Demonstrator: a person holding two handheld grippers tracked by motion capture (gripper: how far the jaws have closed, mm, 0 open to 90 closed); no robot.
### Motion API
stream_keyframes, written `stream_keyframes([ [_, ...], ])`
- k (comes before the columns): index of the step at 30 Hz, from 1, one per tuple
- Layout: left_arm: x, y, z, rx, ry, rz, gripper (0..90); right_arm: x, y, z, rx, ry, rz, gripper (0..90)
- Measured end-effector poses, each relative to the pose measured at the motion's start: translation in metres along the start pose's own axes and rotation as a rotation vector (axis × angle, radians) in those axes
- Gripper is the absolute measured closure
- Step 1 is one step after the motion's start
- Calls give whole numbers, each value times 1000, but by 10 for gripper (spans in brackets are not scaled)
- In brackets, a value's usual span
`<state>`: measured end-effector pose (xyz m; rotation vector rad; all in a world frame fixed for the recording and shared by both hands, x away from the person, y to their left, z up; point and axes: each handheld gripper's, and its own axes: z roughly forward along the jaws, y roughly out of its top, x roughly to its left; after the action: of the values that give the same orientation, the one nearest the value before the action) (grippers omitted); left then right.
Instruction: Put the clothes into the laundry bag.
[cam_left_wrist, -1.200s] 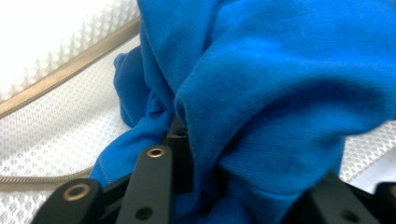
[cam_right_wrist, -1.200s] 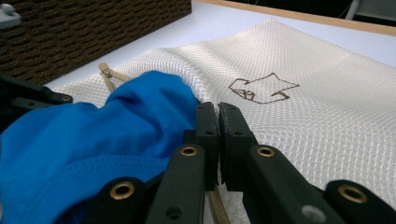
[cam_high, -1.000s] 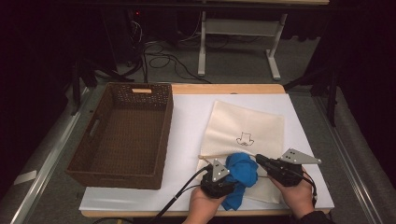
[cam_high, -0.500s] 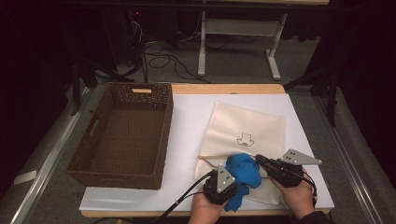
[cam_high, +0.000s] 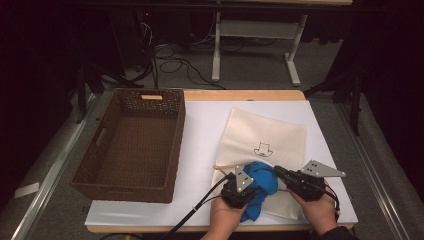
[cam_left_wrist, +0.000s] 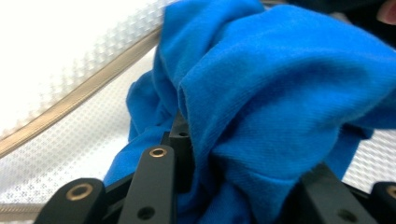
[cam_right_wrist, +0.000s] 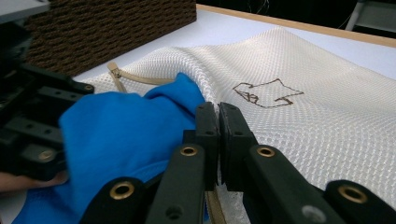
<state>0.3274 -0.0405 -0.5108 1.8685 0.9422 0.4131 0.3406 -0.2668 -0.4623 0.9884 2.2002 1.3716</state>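
At the bottom of the high view, two hands come in from the lower edge, each holding a gripper. The left gripper (cam_high: 239, 186), just right of bottom centre, is bunched into a blue cloth (cam_high: 260, 187), its cable trailing down and to the left. In the left gripper view, the cloth (cam_left_wrist: 280, 93) fills the middle and right of the frame and lies between the black jaws, which pinch a thick wad of it.

The right gripper (cam_high: 280, 173) sits at the lower right of the high view, a grey three-cornered plate on top, pointing left toward the cloth. In the right gripper view, its jaws at lower centre are pressed together on the edge of a cream mesh bag (cam_right_wrist: 299, 112), with the mesh drawn up between the pads; the blue cloth (cam_right_wrist: 121, 135) lies just to their left, touching the bag's opening, and the left gripper (cam_right_wrist: 32, 116) shows at the left edge.

Beyond the grippers in the high view, the mesh bag (cam_high: 265, 137) lies flat on the white table (cam_high: 205, 130), right of centre, with a small dark drawing on it. The blue cloth rests at the bag's near edge, beside a tan band along the opening.

On the left of the frame stands a brown wicker basket (cam_high: 102, 167), well apart from the bag.
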Motion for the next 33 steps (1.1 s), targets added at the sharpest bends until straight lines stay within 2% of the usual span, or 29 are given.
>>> stream_keyframes([
  [3, -1, 0, 4, 5, -3, -17, 653, 0, 0, -1, -1, 0, 3, 886],
  [6, -1, -2, 4, 35, -30, 0, 535, 0, 0, -2, -6, 3, 1, 886],
  [9, 2, -2, -7, 29, -52, 14, 408, 0, -1, -3, -12, 8, 4, 886],
  [10, 1, -3, -11, 33, -66, 29, 350, 0, -1, -3, -14, 8, 0, 885],
  [11, -1, -4, -15, 47, -65, 61, 275, 0, 0, -3, -14, 9, 2, 885],
  [12, -3, -5, -19, 55, -52, 90, 217, 0, 0, -3, -14, 9, 3, 885],
  [13, -4, -7, -22, 46, -43, 103, 195, 0, 0, -3, -17, 9, -4, 885],
  [16, -5, -14, -33, 1, -51, 103, 196, 1, -1, -4, -16, 7, 0, 885],
  [18, -5, -15, -32, 5, -52, 107, 211, 1, -1, -4, -16, 7, 2, 885],
  [21, -5, -15, -30, 12, -65, 92, 204, 2, 0, -3, -14, 5, 0, 885],
  [23, -7, -15, -30, 14, -64, 102, 207, 2, 0, -3, -13, 4, -3, 885],
  [24, -8, -14, -32, 6, -67, 106, 221, 2, 0, -4, -13, 5, 0, 885],
  [26, -8, -12, -35, -21, -82, 104, 319, 2, -1, -3, -13, 7, 5, 885],
  [28, -9, -11, -39, -47, -113, 103, 465, 2, -1, -3, -10, 5, 7, 885],
  [30, -9, -10, -40, -48, -157, 94, 649, 2, -1, -3, -10, 5, 5, 885],
  [33, -10, -7, -36, -40, -124, 102, 783, 3, -1, -3, -6, 5, 5, 885],
])
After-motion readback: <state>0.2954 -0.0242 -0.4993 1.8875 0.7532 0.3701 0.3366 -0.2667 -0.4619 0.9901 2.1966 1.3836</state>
